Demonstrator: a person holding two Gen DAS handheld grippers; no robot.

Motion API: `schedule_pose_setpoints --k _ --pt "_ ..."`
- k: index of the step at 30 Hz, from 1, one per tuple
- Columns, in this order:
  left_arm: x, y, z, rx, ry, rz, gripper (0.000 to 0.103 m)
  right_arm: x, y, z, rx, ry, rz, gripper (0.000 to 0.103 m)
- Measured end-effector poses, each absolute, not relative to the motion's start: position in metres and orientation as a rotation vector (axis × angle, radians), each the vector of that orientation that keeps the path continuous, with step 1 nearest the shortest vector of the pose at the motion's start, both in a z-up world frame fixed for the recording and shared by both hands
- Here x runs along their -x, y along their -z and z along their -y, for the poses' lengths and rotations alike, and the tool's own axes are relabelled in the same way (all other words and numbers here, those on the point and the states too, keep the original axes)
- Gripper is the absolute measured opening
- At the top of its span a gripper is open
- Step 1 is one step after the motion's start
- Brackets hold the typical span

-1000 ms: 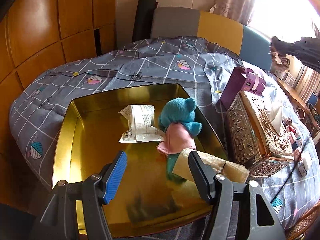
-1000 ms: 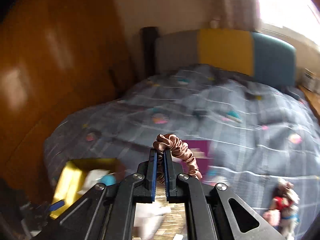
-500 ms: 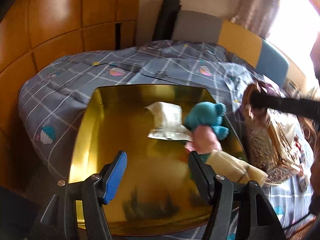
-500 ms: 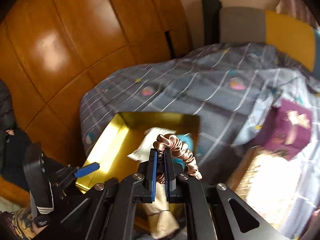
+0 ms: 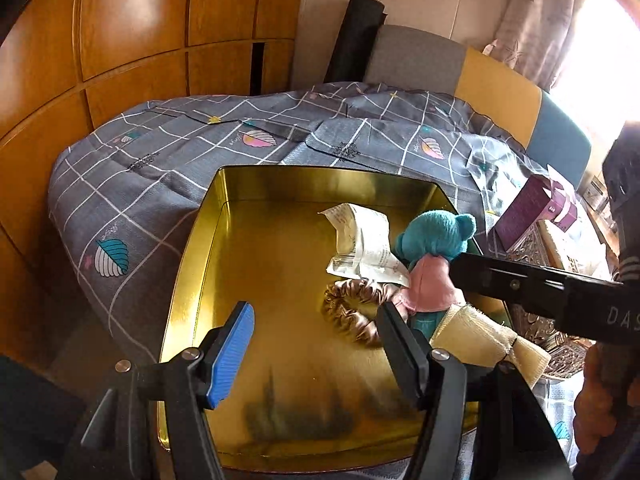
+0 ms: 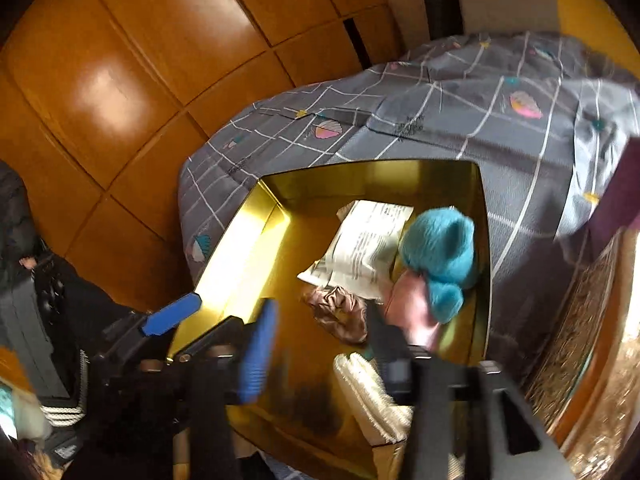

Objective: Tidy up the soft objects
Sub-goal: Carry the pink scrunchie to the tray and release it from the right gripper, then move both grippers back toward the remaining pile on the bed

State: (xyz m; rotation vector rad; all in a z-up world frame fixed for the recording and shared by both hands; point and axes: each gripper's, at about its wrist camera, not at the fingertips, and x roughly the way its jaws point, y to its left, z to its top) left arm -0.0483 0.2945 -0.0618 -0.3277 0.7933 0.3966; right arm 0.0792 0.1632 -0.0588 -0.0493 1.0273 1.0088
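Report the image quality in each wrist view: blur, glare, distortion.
Left wrist view: sharp, the window blown out white at upper right, fisheye bending the wooden panels. Right wrist view: motion-smeared, worst on the right gripper, soft on the scrunchie; glare along the gold tin.

Home bedroom. Bed under grey grid-pattern duvet (image 5: 168,168) with leaf motifs; padded headboard (image 5: 492,92) in grey, yellow, teal panels. Glossy wooden wardrobe panelling (image 5: 132,28) along one side. Curtain (image 5: 536,28) at bright window. Household clutter on bed: gold tin tray (image 5: 192,248), ornate tissue box (image 5: 536,248), purple carton (image 5: 528,212).
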Motion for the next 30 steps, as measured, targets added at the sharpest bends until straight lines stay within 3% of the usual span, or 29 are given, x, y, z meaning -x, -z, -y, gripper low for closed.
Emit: schedule_pose_setpoints --k 6,9,18,30 --pt "0.048 0.056 -0.285 0.299 -0.382 -0.781 0.064 -0.062 0.051 -0.156 0.165 -0.946 -0.934 0.054" --pt "0.049 0.051 -0.278 0.284 -0.367 -0.769 0.065 -0.051 0.046 -0.147 0.219 -0.883 -0.866 0.064" --pt "0.048 0.039 -0.251 0.219 -0.300 -0.749 0.065 -0.047 0.028 -0.100 0.175 -0.753 -0.767 0.073" --pt "0.043 0.022 -0.207 0.123 -0.198 -0.729 0.064 -0.050 0.000 -0.018 0.128 -0.594 -0.668 0.076"
